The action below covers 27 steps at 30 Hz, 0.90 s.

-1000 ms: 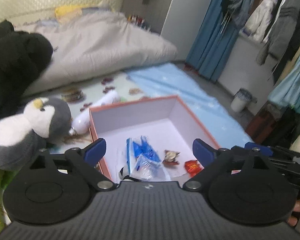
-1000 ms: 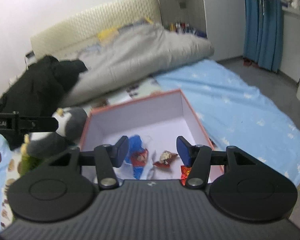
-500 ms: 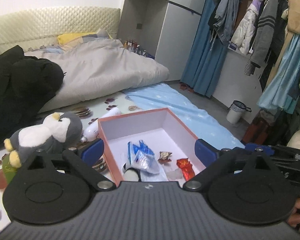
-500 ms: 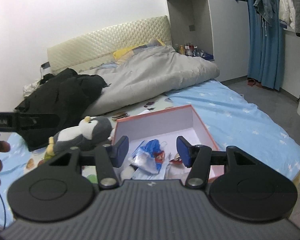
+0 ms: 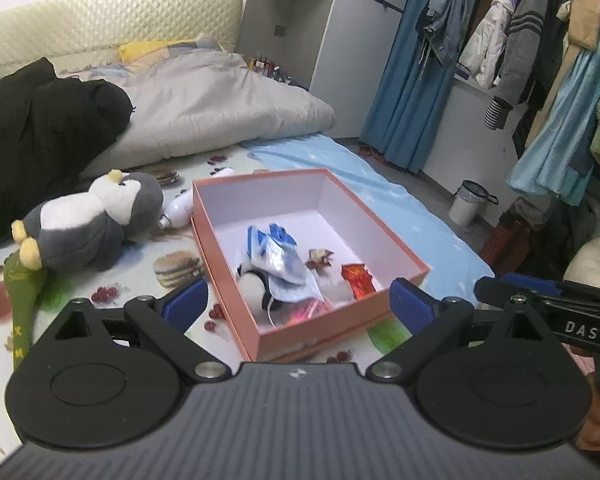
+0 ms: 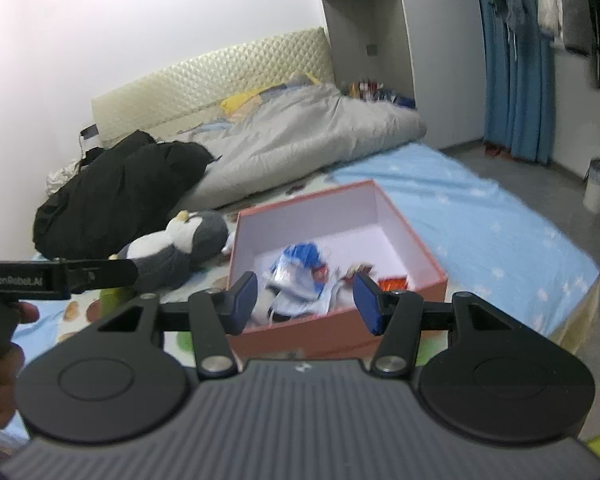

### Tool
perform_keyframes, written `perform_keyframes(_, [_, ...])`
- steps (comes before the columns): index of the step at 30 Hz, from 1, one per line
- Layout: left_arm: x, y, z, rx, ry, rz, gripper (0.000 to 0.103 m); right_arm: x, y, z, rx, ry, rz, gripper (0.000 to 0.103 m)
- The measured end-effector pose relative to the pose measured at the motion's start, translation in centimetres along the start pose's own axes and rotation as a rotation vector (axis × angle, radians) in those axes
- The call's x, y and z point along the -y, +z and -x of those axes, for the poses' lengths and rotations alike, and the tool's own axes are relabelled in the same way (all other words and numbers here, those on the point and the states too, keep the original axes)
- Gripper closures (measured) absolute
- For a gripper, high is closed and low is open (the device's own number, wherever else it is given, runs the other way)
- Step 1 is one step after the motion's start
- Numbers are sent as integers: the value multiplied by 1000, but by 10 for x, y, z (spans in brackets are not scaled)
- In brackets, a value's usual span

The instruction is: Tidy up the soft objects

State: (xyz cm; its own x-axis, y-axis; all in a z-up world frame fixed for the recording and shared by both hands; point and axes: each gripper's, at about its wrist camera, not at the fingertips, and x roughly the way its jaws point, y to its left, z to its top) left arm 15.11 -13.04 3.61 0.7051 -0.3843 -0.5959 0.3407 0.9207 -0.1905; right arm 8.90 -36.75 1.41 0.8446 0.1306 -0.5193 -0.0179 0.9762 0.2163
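An open pink box [image 5: 380, 236] [image 6: 424, 248] sits on the bed and holds blue-and-white bags [image 5: 276, 252] [image 6: 300, 268], a small black-and-white plush [image 5: 254, 284], a red wrapper [image 5: 356, 276] and other small packets. A grey-and-white penguin plush [image 5: 96, 220] [image 6: 176, 248] lies on the bed left of the box, with a white bottle [image 5: 178, 210] between them. My left gripper [image 5: 298, 304] stands open in front of the box with nothing between its fingers. My right gripper [image 6: 306, 300] is also open and empty, short of the box's near wall.
A black coat [image 5: 40, 140] [image 6: 116, 192] and a grey duvet [image 5: 220, 108] lie behind the penguin. A green item [image 5: 22, 296] lies under the penguin's feet. Wardrobe, blue curtain [image 5: 404, 92], hanging clothes and a small bin [image 5: 468, 204] stand right of the bed.
Both grippers have drawn back from the box, which now looks smaller and farther, and more of the room shows. Their jaws have kept the same width.
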Motion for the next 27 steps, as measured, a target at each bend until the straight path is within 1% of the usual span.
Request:
perform_keyframes(3, [5,-7,2,0,19,4,4,-1,-8,5,-3,-19,8,47])
perform_keyframes(6, [5,-12,3,-5,11,19,4,-2,-15,8,-11,-23,6,47])
perform_keyframes(8, [8,-14,4,-7,17,6,4,-2,-18,9,-8,-28,-1,47])
perform_keyframes(15, [7,-14,0,-6,45,7,4,-1,-20,2,-11,-53,9,47])
perform_keyframes(18, [5,-15,-2,-16,44,15,4,1,-22,0,-22,-45,0,47])
perform_keyframes(19, [5,-15,-2,-18,46,16,4,0,-22,0,-23,-47,0,43])
perform_keyframes(20, [4,-15,-3,-18,47,16,4,1,-22,0,-22,-54,4,37])
perform_keyframes(22, [3,-15,-3,-18,50,18,4,1,-22,-1,-10,-65,13,7])
perform_keyframes(23, [2,-15,-3,-16,52,21,4,2,-21,-1,-6,-70,13,1])
perform_keyframes(27, [-2,-15,-2,-14,50,39,4,3,-20,-4,-21,-58,0,0])
